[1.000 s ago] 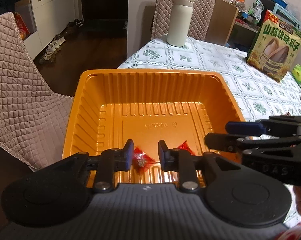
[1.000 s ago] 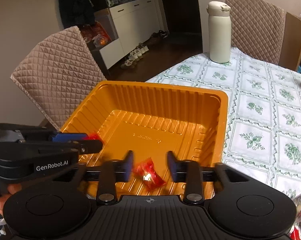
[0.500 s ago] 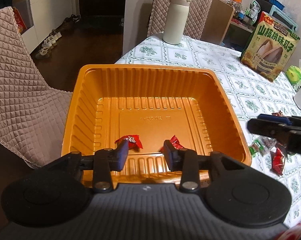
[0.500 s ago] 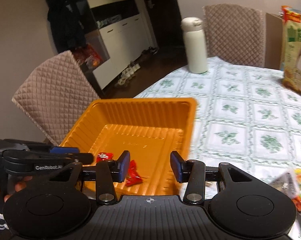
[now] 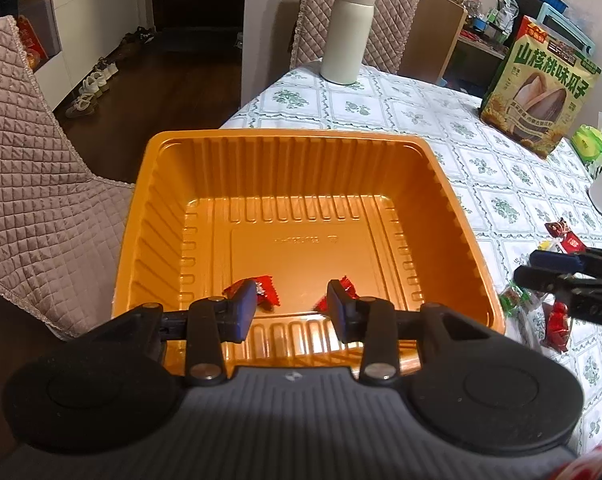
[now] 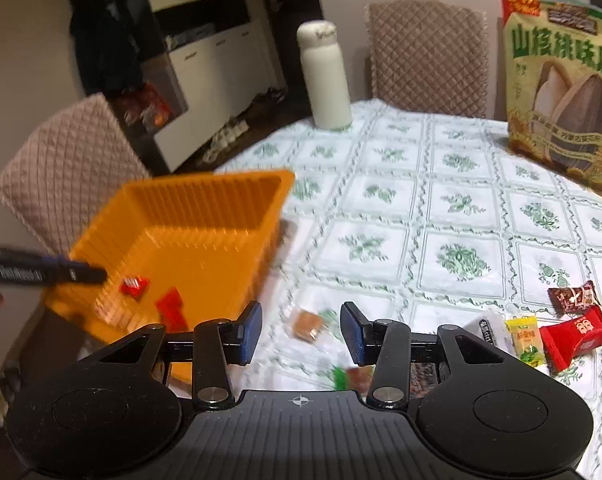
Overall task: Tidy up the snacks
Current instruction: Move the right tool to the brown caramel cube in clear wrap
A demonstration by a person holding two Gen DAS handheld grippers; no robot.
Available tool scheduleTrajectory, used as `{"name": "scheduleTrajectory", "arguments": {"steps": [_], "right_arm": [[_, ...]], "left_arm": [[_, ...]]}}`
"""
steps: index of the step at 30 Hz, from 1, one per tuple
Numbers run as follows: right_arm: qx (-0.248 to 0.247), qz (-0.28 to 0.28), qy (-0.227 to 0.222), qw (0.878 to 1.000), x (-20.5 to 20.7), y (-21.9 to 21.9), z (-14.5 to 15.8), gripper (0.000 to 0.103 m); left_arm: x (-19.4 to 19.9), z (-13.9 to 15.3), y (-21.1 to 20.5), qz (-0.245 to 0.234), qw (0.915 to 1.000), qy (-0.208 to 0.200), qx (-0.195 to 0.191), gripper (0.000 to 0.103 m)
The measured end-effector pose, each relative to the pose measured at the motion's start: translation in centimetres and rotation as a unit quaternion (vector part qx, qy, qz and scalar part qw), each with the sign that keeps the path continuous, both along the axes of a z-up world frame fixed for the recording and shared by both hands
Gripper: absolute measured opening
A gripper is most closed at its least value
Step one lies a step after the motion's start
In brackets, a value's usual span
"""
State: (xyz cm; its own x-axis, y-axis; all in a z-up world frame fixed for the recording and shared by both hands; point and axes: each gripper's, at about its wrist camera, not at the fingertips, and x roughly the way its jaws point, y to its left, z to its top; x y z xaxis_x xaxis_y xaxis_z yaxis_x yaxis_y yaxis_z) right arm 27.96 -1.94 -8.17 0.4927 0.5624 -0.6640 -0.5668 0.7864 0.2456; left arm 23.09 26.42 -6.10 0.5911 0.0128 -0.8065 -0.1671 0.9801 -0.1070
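— How far along are the snacks?

— Barely begun, I'd say. Two red wrapped candies (image 5: 263, 290) lie on the floor of my orange tray (image 5: 297, 140), near its front wall, a little apart. The rest of the tray is bare.

— And what's left?

— A scatter on the table (image 6: 441, 208) to the tray's right: a clear-wrapped brown sweet (image 6: 307, 324) just outside the tray wall, a yellow packet (image 6: 525, 340), a red packet (image 6: 577, 334), a dark brown one (image 6: 573, 298), and a few more half hidden under my gripper body.

— Your grippers?

— My left gripper (image 5: 292, 306) hangs over the tray's front, fingers apart, nothing between them. My right gripper (image 6: 301, 334) is over the scatter, fingers apart too and empty, the brown sweet showing in the gap below. That one looks like my next pick.

— The big sunflower seed bag (image 6: 561, 96)?

— Upright farther back, untouched.
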Motion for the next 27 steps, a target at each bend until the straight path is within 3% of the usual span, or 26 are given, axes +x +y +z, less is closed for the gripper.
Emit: {"name": "scheduleTrajectory", "arguments": {"steps": [7, 17, 27], "right_arm": [[-0.044, 0.060, -0.018, 0.997, 1.2, 0.9, -2.0, 0.045], [-0.110, 0.139, -0.048, 0.983, 2.6, 3.4, -4.5, 0.044], [-0.113, 0.169, -0.063, 0.977, 3.3, 4.8, -5.8, 0.039]], "left_arm": [[0.6, -0.7, -0.3, 0.004, 0.9999, 0.012, -0.001, 0.035], [1.1, -1.5, -0.1, 0.012, 0.9997, 0.023, -0.002, 0.035], [1.7, -2.0, -0.3, 0.010, 0.9995, 0.029, -0.003, 0.035]]}}
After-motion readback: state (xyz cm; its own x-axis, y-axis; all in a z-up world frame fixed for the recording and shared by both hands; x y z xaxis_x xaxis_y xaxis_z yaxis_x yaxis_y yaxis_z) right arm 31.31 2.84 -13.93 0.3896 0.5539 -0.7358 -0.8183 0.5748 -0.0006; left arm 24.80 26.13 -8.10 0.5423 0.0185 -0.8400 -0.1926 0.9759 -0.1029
